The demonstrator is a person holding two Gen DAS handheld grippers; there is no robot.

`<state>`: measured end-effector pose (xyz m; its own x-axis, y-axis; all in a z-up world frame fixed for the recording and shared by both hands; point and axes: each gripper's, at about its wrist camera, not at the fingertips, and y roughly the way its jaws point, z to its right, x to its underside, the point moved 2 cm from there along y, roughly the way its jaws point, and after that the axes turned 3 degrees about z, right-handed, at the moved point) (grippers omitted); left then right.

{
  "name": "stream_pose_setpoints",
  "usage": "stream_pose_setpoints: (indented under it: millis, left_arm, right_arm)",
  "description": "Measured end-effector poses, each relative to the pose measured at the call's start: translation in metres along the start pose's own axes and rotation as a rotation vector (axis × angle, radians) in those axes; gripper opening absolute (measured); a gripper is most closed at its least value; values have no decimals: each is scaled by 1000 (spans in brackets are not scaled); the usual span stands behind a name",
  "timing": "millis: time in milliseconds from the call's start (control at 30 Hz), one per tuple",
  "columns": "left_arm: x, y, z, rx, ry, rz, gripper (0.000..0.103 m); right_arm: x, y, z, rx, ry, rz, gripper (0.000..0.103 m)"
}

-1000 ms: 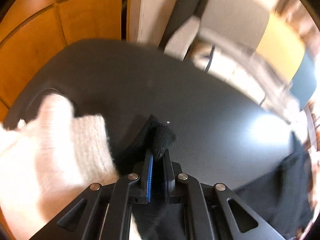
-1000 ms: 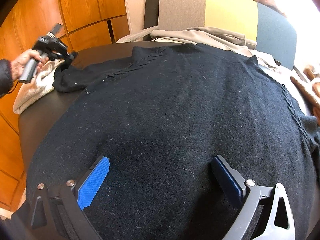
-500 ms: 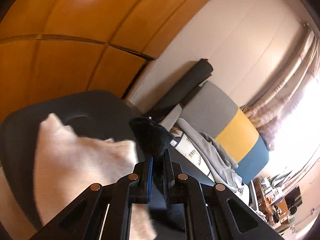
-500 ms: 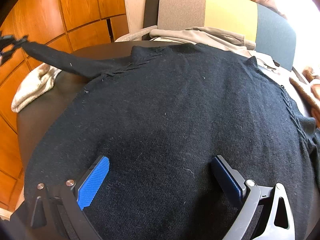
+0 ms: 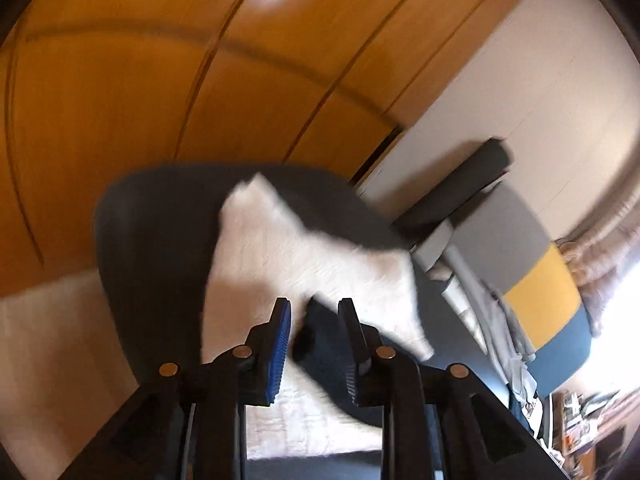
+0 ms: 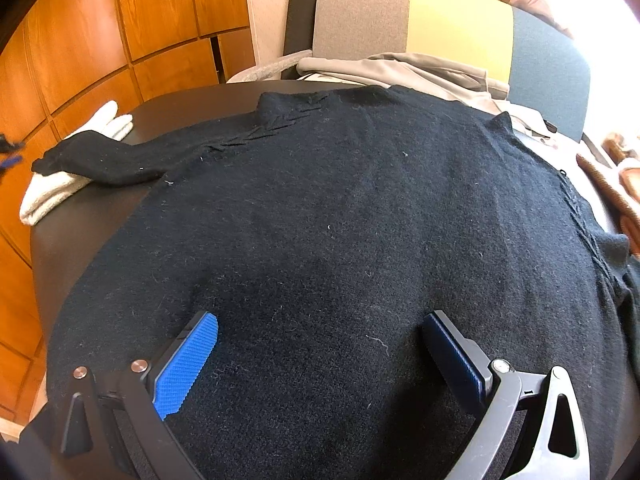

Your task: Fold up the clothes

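Left tool (image 5: 313, 312), jaws narrowly parted and empty, hovers just above the black sweater's sleeve (image 6: 100, 160), which stretches leftward over the counter (image 6: 80, 232); right tool (image 6: 320, 344) gapes wide.

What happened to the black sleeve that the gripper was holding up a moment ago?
The left gripper opened its fingers and let go. The black sleeve, stretched up in the air half a second ago, dropped flat and now lies across the white knit garment. The right gripper stayed wide open over the black sweater, which did not shift.
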<state>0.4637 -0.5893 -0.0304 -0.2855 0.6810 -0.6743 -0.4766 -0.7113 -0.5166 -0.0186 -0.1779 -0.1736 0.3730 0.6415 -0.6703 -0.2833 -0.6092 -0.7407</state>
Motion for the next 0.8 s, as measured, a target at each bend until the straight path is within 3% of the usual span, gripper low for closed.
stream_pose_setpoints:
  millis: [133,233,367,467,533,667,733,800]
  left_arm:
    - [45,-7,84,147,257,-75,27]
    - [124,3,168,328,449,-230,27]
    - [250,3,256,545,589,-490,28]
    - [310,-6,282,566,702,-564,28]
    - [332,-7,281,556,735,-601,28]
    - [356,2,254,454,769,-647,28]
    - [357,7,239,459,771,-635,26]
    - [355,9,236,453,803,-615,20]
  right_arm:
    - [0,-1,1,-1,-2,0,103]
    - [-2,-3,1,-3,2,-20,103]
    - [1,-34,18,7,50,-4,99]
    - [5,-62,34,18,95,14,99]
    - [24,-79,55,29,146,6,99]
    - [75,-98,89,125,229,-53,99]
    - [99,-107,97,144,261,-55,99]
    - [111,-114,91,185,210,-67,99]
